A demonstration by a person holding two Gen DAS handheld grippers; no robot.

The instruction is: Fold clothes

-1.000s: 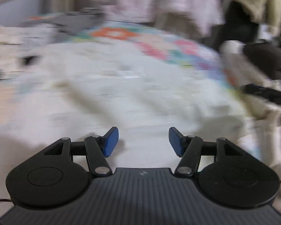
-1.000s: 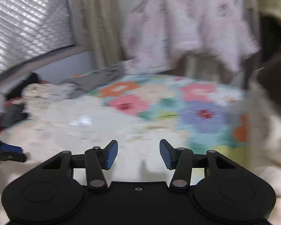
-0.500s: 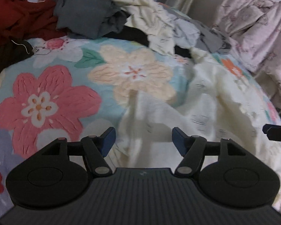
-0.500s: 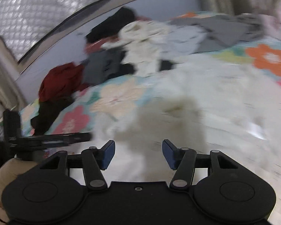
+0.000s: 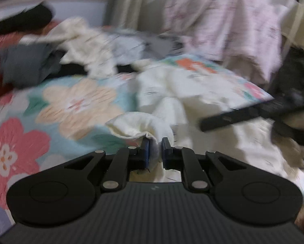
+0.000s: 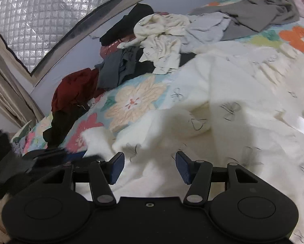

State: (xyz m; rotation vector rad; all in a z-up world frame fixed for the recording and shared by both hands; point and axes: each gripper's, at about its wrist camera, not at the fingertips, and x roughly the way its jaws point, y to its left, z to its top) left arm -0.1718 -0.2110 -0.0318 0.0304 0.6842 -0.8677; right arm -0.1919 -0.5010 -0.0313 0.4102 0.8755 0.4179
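Left gripper (image 5: 154,150) had closed since half a second before, when its fingers stood wide apart over the cream garment (image 5: 192,93); now the blue pads were drawn close with a fold of that cloth's edge pinched between them, and the fabric rose from the bite in a puffed loop just ahead of the fingertips. Right gripper (image 6: 150,165) remained spread, as it was in the earlier views, with nothing between its fingers, hovering low over the same garment (image 6: 233,122), which lay loosely rumpled across the flowered bedspread (image 6: 131,101). Its dark body showed at the right of the left wrist view, near the cloth, though blur made it hard to tell whether it touched. Behind, a heap (image 6: 162,32) of grey, cream, black and red clothes lay jumbled against the far side of the bed, and pink cloth (image 5: 223,20) hung beyond. Judging by this, a fold of the cream piece was in hand: one edge was secured, the other side was not, and the garment was not yet flat or squared. Much of the left view was smeared, so how much cloth the pinch took could not be read.
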